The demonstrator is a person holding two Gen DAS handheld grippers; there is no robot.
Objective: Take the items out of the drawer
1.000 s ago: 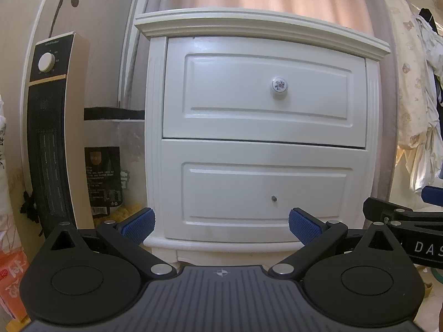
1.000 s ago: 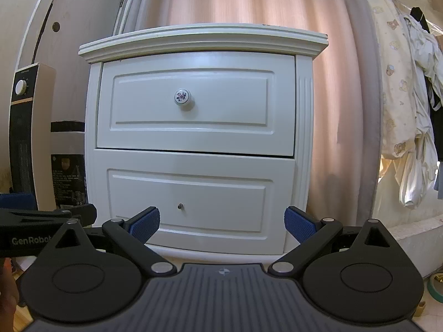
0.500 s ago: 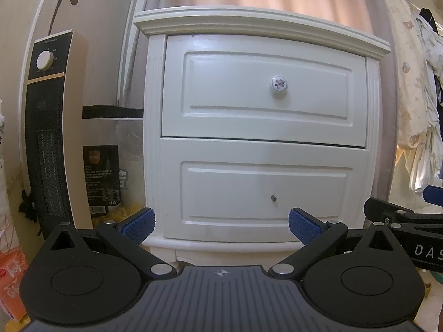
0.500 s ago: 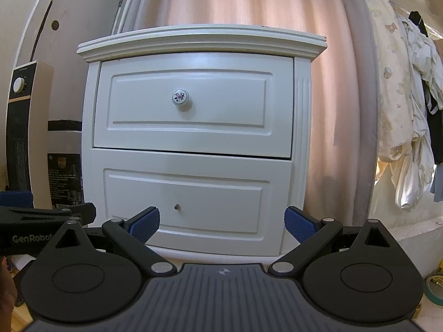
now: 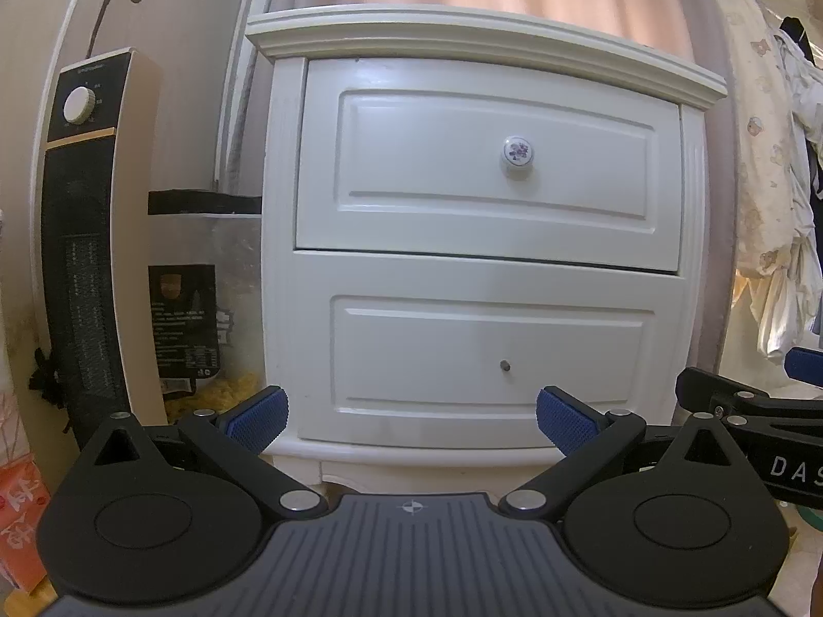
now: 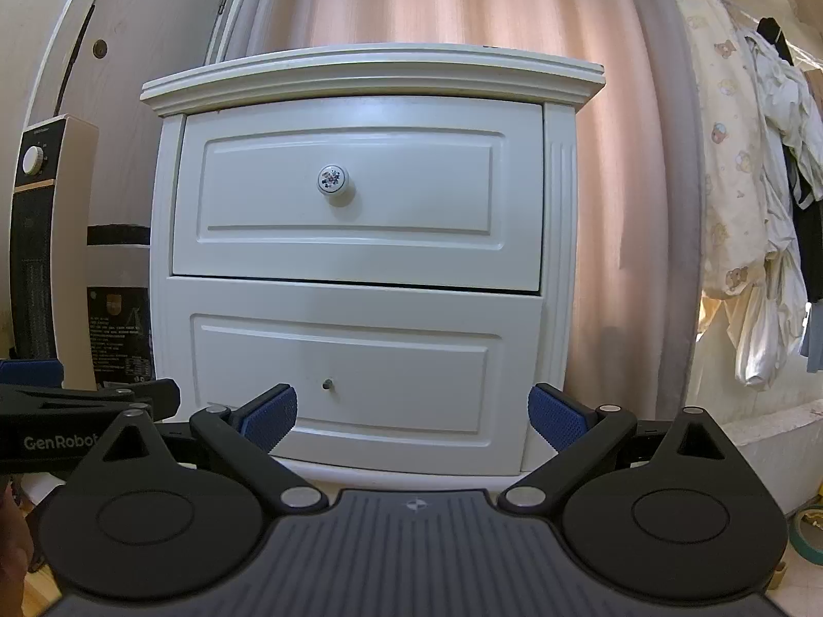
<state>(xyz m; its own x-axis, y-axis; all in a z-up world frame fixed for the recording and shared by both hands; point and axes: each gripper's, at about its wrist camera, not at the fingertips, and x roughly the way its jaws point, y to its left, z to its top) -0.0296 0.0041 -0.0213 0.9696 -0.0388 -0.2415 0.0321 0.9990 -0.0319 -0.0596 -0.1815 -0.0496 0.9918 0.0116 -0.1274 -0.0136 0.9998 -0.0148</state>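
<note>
A white two-drawer nightstand (image 5: 483, 277) stands ahead, also in the right wrist view (image 6: 360, 267). Both drawers are closed. The top drawer has a round white flowered knob (image 5: 517, 152) (image 6: 333, 178). The bottom drawer has a small metal stud (image 5: 505, 365) (image 6: 326, 385). My left gripper (image 5: 411, 419) is open and empty, a short way back from the bottom drawer. My right gripper (image 6: 411, 414) is open and empty at about the same distance. The drawers' contents are hidden.
A tall black and beige heater (image 5: 87, 236) stands left of the nightstand, with a dark printed bag (image 5: 182, 329) between them. A pink curtain (image 6: 437, 0) hangs behind. Clothes (image 6: 746, 180) hang at the right. A tape roll (image 6: 805, 532) lies on the floor.
Both grippers have drifted slightly, the right one to the right and a little back. Both stay open. The drawers have not moved.
</note>
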